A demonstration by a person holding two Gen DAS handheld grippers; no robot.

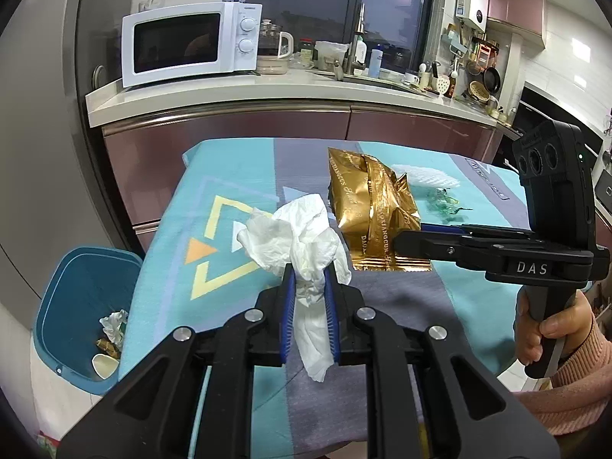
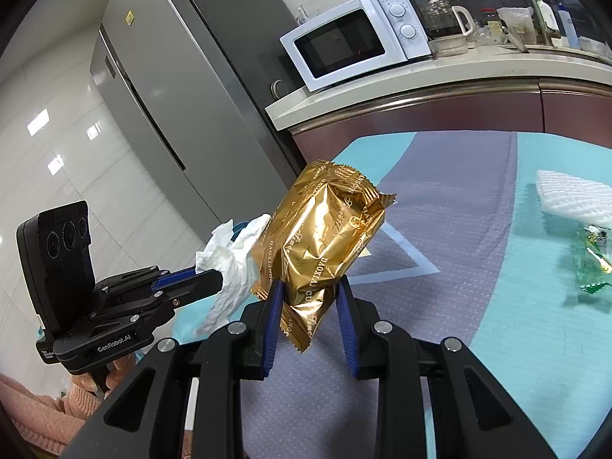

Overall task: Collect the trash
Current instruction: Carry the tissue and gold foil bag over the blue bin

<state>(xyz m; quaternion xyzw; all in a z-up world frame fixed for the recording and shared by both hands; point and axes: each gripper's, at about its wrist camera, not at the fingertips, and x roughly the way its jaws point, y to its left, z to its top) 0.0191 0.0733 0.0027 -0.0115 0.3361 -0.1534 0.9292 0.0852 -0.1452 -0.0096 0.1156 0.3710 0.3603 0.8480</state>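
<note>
My left gripper [image 1: 309, 272] is shut on a crumpled white tissue [image 1: 302, 241] and holds it above the table. My right gripper [image 2: 309, 286] is shut on a gold foil wrapper [image 2: 321, 237], also lifted off the table. In the left wrist view the gold wrapper [image 1: 373, 206] hangs just right of the tissue, held by the right gripper [image 1: 405, 243]. In the right wrist view the tissue [image 2: 233, 264] and left gripper [image 2: 214, 279] sit left of the wrapper. A blue trash bin [image 1: 82, 313] with scraps inside stands on the floor, left of the table.
The table wears a teal and grey cloth [image 1: 229, 191]. A white foam net [image 1: 426, 178] and a green clear wrapper [image 1: 445, 202] lie at its far right; both also show in the right wrist view [image 2: 570, 195] [image 2: 591, 260]. Kitchen counter with microwave [image 1: 187, 42] stands behind; fridge [image 2: 164, 88] at left.
</note>
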